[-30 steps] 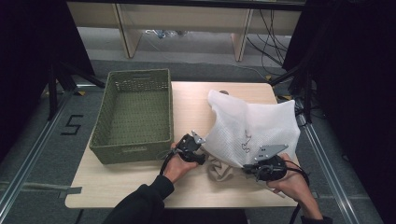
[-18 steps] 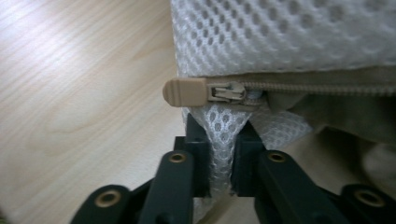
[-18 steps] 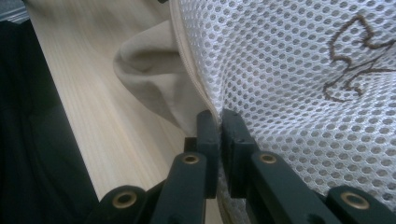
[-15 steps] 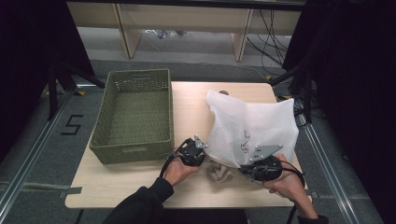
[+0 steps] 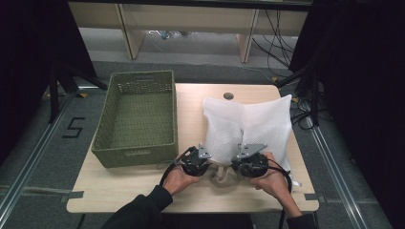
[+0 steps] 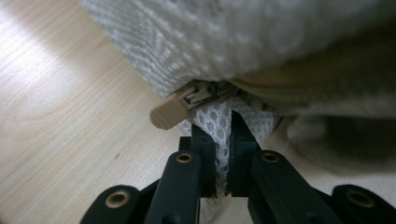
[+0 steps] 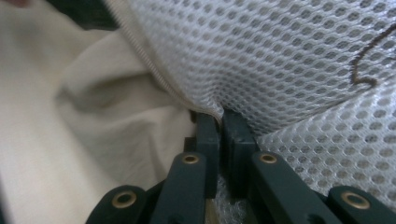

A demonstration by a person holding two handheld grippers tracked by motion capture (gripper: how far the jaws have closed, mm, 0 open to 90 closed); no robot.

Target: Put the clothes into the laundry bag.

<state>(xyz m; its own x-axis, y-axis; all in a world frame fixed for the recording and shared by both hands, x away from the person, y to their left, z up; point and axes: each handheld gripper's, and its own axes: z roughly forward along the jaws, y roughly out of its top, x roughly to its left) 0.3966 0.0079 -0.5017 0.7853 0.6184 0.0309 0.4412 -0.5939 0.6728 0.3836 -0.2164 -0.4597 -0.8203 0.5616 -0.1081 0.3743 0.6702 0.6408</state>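
At table centre-right, just beside green basket (image 5: 136,119): white mesh bag (image 5: 248,126), lying flat, beige cloth (image 7: 93,140) protruding at near edge. Left gripper (image 6: 223,123): jaws just closing, now clenched on mesh beside beige zipper pull (image 6: 173,109). Right gripper (image 7: 219,119): jaws clamped on mesh bag's zipper edge.

Pretty clearly a lab or recording rig, not someone's home. The small wooden table (image 5: 143,191) sits between metal floor rails (image 5: 28,162), there's a number 5 taped on the floor (image 5: 72,128), black curtains (image 5: 353,71) hang on both sides, and loose cables (image 5: 282,33) run under the shelving (image 5: 191,19) behind.
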